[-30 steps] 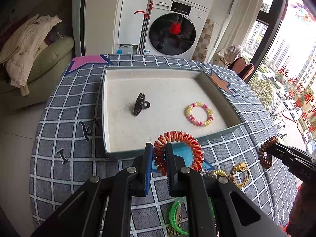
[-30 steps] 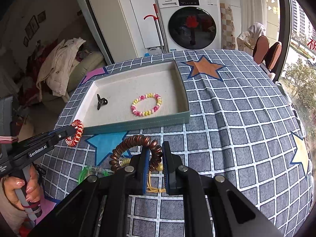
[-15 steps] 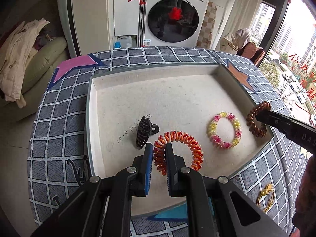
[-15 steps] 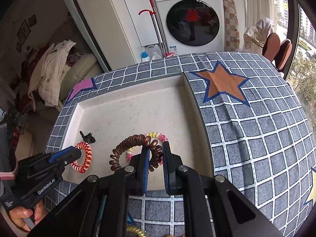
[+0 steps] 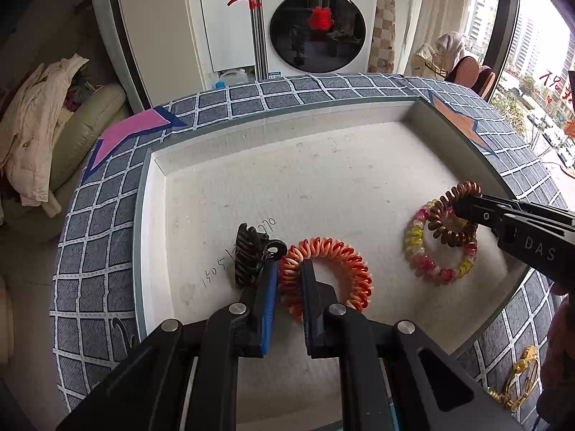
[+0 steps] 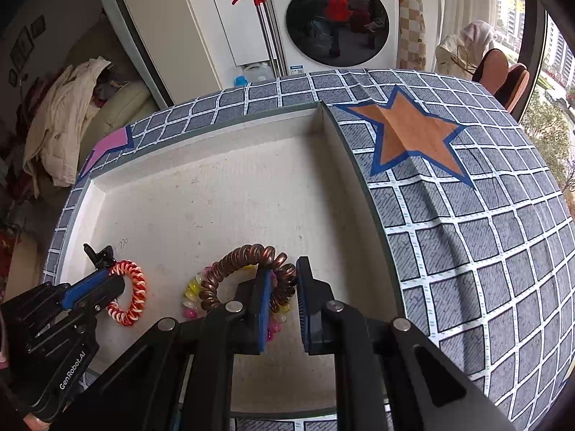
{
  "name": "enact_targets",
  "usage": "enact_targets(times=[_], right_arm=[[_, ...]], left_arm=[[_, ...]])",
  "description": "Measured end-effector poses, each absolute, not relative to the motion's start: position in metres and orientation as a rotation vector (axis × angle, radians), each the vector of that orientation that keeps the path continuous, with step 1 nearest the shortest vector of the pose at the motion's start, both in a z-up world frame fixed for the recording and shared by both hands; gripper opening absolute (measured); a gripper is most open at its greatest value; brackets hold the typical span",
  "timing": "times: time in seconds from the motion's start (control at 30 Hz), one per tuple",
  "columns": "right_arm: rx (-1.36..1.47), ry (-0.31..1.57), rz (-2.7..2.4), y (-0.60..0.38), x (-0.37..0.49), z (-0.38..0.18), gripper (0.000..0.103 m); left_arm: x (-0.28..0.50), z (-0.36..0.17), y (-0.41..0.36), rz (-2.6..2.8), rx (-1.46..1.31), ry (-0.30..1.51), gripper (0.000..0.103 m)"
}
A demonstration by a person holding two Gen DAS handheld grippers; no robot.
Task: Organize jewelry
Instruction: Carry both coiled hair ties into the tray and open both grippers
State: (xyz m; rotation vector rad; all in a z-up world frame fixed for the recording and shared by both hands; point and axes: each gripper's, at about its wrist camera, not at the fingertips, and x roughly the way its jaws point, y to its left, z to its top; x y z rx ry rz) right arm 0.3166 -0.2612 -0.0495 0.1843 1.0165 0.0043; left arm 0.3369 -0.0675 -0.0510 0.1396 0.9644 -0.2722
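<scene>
- Currently, the orange spiral hair tie (image 5: 325, 274) is clamped in the left hand-held gripper (image 5: 289, 280), low over the tray (image 5: 323, 115).
- Brown spiral tie (image 6: 248, 273) is pinched by the right hand-held gripper (image 6: 282, 285), above the beaded bracelet (image 5: 436, 248).
- Coils judged light, springy; best gripped across one strand.

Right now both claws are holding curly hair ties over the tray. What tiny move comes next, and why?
Probably open the left claw to drop the orange coil tie. It already sits low over the tray floor beside the black hair clip. The right claw likely follows, with its brown coil tie over the bead bracelet.
</scene>
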Motion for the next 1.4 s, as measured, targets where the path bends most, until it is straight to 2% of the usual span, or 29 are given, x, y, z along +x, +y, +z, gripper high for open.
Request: enact_targets(times=[0.03,0.1,0.13,0.17,0.3,0.37,0.53,0.57,0.6,0.63,0.83,0.93,1.0,1.1,1.17,1.2,1.4], right_arm=[[0.169,1.017,-0.001,-0.259,0.317,-0.049,0.019],[0.143,1.03,-0.009,-0.256,0.317,-0.049,0.036],[0.141,1.03,-0.01,-0.256,0.316,-0.048,0.05],[0.143,1.024,-0.009,-0.257,0.315,-0.047,0.059],[0.167,0.992,0.004,-0.259,0.307,-0.036,0.064],[0.172,0.978,0.007,-0.259,0.304,-0.031,0.069],[0.213,0.933,0.017,-0.262,0.29,-0.015,0.07],[0.22,0.924,0.019,-0.263,0.287,-0.012,0.071],[0.225,0.915,0.02,-0.263,0.284,-0.009,0.072],[0.23,0.908,0.019,-0.264,0.28,-0.006,0.073],[0.277,0.885,0.031,-0.27,0.258,0.002,0.073],[0.288,0.867,0.036,-0.275,0.245,0.008,0.08],[0.301,0.851,0.039,-0.279,0.234,0.012,0.081],[0.339,0.813,0.046,-0.287,0.215,0.02,0.088],[0.366,0.782,0.052,-0.292,0.202,0.025,0.099],[0.377,0.768,0.053,-0.294,0.195,0.027,0.102],[0.36,0.783,0.046,-0.298,0.163,0.032,0.103]], left_arm=[[0.336,-0.051,-0.069,-0.272,0.149,0.958,0.031],[0.333,-0.051,-0.069,-0.283,0.155,0.954,0.031],[0.332,-0.05,-0.069,-0.288,0.154,0.953,0.031],[0.33,-0.049,-0.068,-0.292,0.153,0.948,0.031],[0.325,-0.045,-0.067,-0.298,0.152,0.927,0.031],[0.326,-0.045,-0.065,-0.295,0.144,0.933,0.031],[0.323,-0.037,-0.059,-0.297,0.104,0.906,0.033],[0.322,-0.035,-0.059,-0.298,0.109,0.894,0.043],[0.321,-0.034,-0.06,-0.295,0.115,0.885,0.082],[0.32,-0.033,-0.059,-0.28,0.116,0.868,0.103],[0.309,-0.014,-0.054,-0.28,0.1,0.803,0.103],[0.295,0.0,-0.045,-0.27,0.087,0.75,0.103],[0.287,0.007,-0.038,-0.286,0.075,0.758,0.103],[0.275,0.011,-0.027,-0.293,0.062,0.785,0.103],[0.264,0.011,-0.022,-0.304,0.055,0.806,0.103],[0.258,0.01,-0.021,-0.32,0.057,0.817,0.103],[0.216,0.006,-0.018,-0.308,0.111,0.813,0.103]])
